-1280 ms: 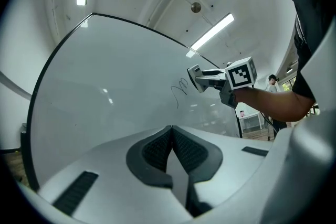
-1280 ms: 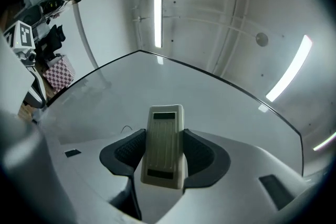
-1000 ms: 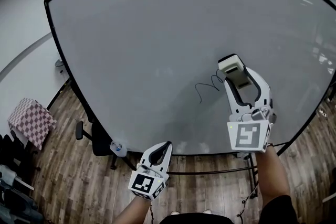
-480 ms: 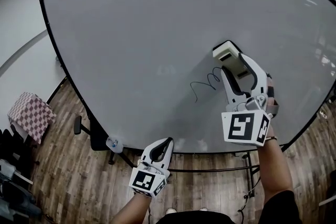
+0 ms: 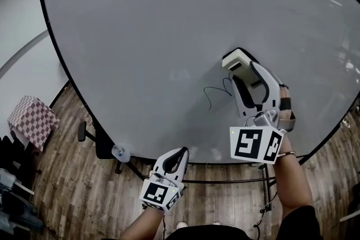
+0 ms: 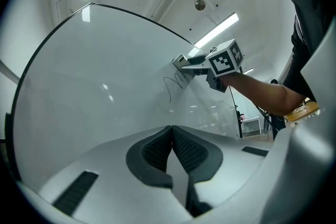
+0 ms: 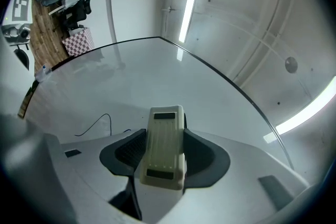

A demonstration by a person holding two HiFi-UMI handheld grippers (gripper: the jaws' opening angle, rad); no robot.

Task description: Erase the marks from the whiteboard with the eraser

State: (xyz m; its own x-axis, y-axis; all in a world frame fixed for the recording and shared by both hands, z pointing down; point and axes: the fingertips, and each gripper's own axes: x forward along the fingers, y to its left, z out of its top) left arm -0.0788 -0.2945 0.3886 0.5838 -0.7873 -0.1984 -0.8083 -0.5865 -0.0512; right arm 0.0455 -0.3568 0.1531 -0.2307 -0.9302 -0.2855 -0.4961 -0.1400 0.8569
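Note:
A large whiteboard [image 5: 169,36] with a thin black frame fills the head view. A black scribble [image 5: 214,93] runs across its lower middle, also seen as the scribble [image 7: 97,124] and the scribble [image 6: 173,84]. My right gripper [image 5: 239,67] is shut on a cream eraser [image 5: 236,59], pressed to the board at the scribble's right end. The eraser [image 7: 165,147] sits clamped between the dark pads. My left gripper [image 5: 173,159] hangs low below the board's bottom edge, shut with nothing between its jaws.
A black office chair [image 5: 95,143] and a water bottle [image 5: 118,153] stand on the wooden floor under the board's left side. A checkered cloth [image 5: 31,121] lies at the far left. The board's stand legs [image 5: 264,194] run beneath its lower edge.
My right gripper has carried the eraser left and slightly down along the board; the scribble's right-hand loops are now wiped away or covered. The left gripper has barely moved.

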